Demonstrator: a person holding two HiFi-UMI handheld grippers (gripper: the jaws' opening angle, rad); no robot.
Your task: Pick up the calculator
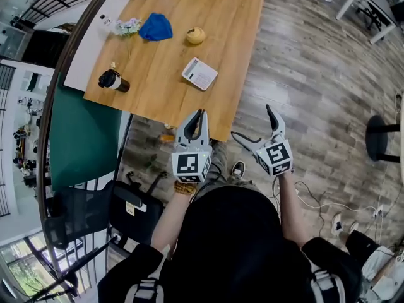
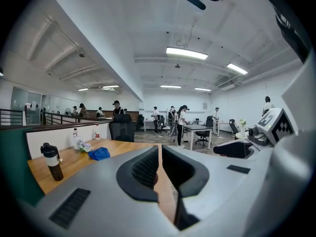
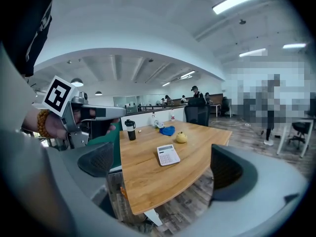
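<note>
A white calculator [image 1: 199,74] lies flat on the wooden table [image 1: 158,93], right of the table's middle. In the right gripper view the calculator [image 3: 168,154] shows ahead, framed between the two spread fingers. My left gripper [image 1: 201,115] is shut and empty, its tip just over the table's near edge. In its own view the left gripper [image 2: 159,152] has its pads pressed together with nothing between them. My right gripper [image 1: 254,125] hangs open over the floor, right of the table's near corner. The right gripper [image 3: 162,166] holds nothing.
On the table stand a black bottle [image 1: 112,80], a blue cloth [image 1: 155,27], a yellow round object [image 1: 196,35] and small flowers [image 1: 128,26]. A green partition [image 1: 82,137] borders the table's left. A black office chair [image 1: 88,210] stands near my left arm.
</note>
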